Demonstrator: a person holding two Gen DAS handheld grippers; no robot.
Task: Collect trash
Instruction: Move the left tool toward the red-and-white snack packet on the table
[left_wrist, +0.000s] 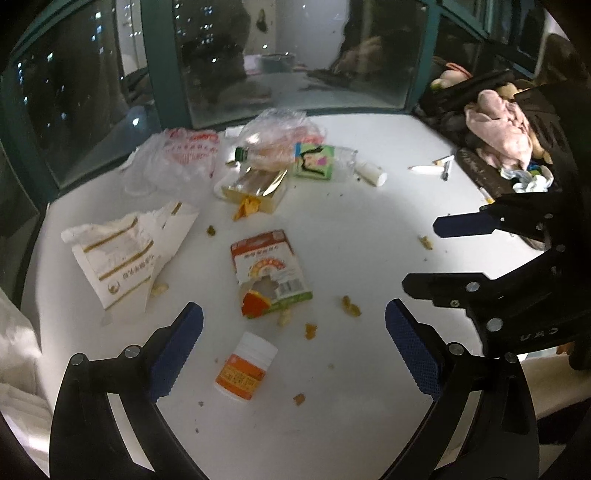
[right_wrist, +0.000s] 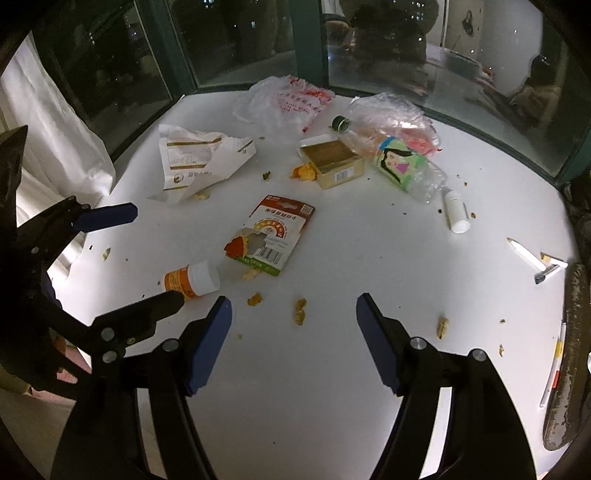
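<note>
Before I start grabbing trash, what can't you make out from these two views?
- Orange pill bottle: base hidden behind left gripper's finger, right wrist view.
- Torn carton: print too small to read, both views.
- Dark heap with pink cloth: cut off by right gripper, left wrist view.
- Scattered crumbs: too small to identify.

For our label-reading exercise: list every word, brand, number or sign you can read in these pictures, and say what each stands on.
"CAU", upside down: on the right hand-held gripper.
Torn box: Chinese print and a barcode, too blurred to read.
Pill bottle: orange label, unreadable.
Paper bag: gold print, blurred.
Plastic bag: red print, blurred.
</note>
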